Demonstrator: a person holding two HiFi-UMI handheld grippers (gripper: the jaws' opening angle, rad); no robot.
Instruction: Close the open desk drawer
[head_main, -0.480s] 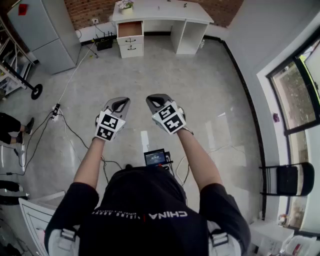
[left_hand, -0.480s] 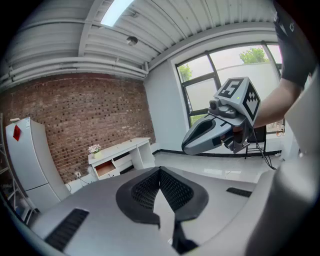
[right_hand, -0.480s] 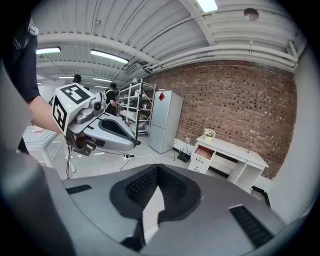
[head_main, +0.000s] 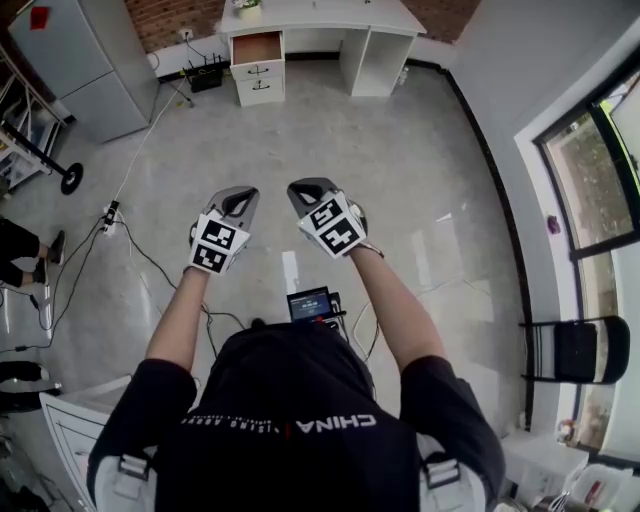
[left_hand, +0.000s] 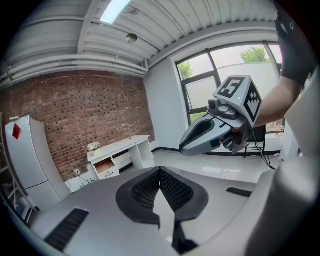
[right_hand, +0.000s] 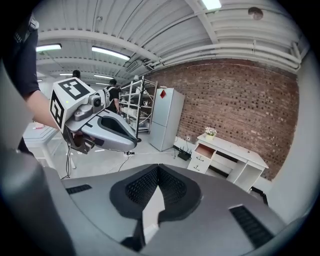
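Note:
The white desk (head_main: 330, 17) stands far off against the brick wall. Its top drawer (head_main: 257, 47) on the left pedestal is pulled out, showing a brown inside. My left gripper (head_main: 240, 197) and right gripper (head_main: 305, 188) hover side by side over the bare floor mid-room, well short of the desk. Both are shut with nothing held. In the left gripper view the left gripper (left_hand: 160, 171) points toward the desk (left_hand: 122, 148) and open drawer (left_hand: 103, 165). The right gripper (right_hand: 158, 170) in its own view also faces the desk (right_hand: 235, 152) and drawer (right_hand: 205, 150).
A grey fridge (head_main: 75, 60) stands left of the desk, with a router (head_main: 205, 75) and cables (head_main: 130, 170) on the floor. Metal shelves (right_hand: 135, 105) and people are at the left. A black chair (head_main: 575, 355) sits by the window wall.
Both grippers sit slightly higher in the head view and the desk has slid toward the top edge. The jaws stay shut.

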